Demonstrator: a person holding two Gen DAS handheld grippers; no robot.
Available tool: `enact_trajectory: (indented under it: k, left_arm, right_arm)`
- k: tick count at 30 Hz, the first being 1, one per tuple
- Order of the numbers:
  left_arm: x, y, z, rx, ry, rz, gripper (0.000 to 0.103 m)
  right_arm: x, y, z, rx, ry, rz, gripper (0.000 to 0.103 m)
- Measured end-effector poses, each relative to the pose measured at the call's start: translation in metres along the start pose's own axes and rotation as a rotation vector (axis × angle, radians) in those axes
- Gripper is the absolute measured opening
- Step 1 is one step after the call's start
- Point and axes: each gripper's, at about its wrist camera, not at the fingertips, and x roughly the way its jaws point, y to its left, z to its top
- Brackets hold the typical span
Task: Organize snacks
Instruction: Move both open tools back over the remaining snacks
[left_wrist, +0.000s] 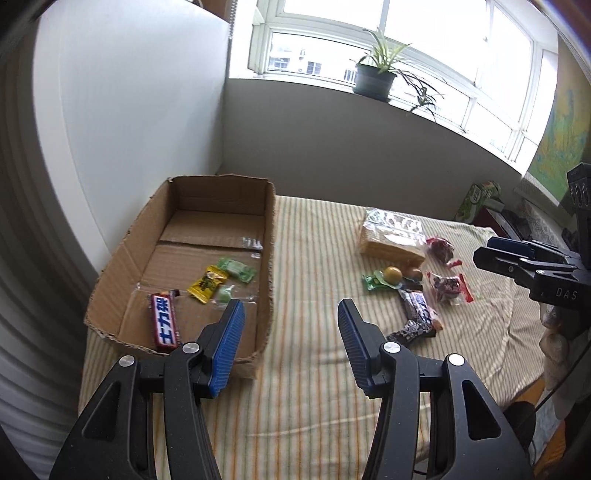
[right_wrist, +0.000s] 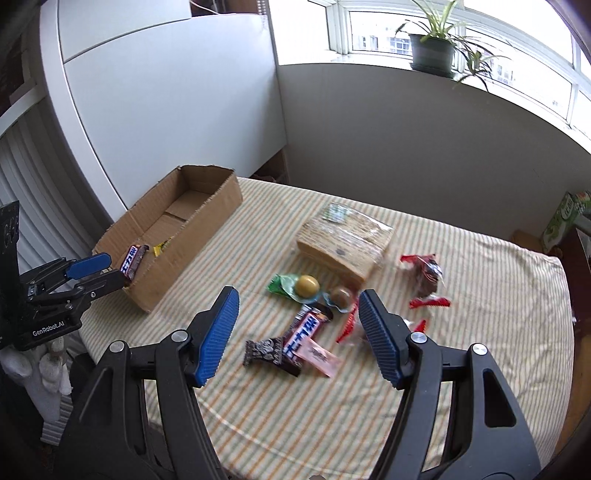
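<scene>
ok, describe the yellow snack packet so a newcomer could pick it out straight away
Start at the open cardboard box on the left of the striped cloth. Inside it, on the floor of the box, lie a few wrapped snacks. The yellow packet sits between the red and blue chocolate bar and the green packet; it is the only yellow wrapper there.

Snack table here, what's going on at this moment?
A person with a claw in each hand is sorting snacks into a cardboard box. A red candy bar, a yellow packet and green sweets already lie inside. Both the left claw and the right claw are open and empty. The right one hangs over the loose pile on the striped cloth, above another candy bar; a big cracker pack waits behind.
</scene>
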Motion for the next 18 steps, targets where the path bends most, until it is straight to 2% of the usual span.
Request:
enact_trajectory:
  k: [7, 13, 18]
  left_arm:
    - [0.015, -0.049, -0.014, 0.099, 0.056, -0.061, 0.052]
    - [0.033, -0.076, -0.025, 0.16, 0.115, -0.093, 0.052]
    - [0.047, -0.089, -0.031, 0.199, 0.151, -0.109, 0.052]
  right_arm:
    - [0.0, -0.053, -0.033, 0.083, 0.04, -0.046, 0.07]
    - [0.006, -0.091, -0.049, 0.173, 0.063, -0.046, 0.07]
    - [0.024, -0.095, -0.05, 0.126, 0.092, -0.017, 0.07]
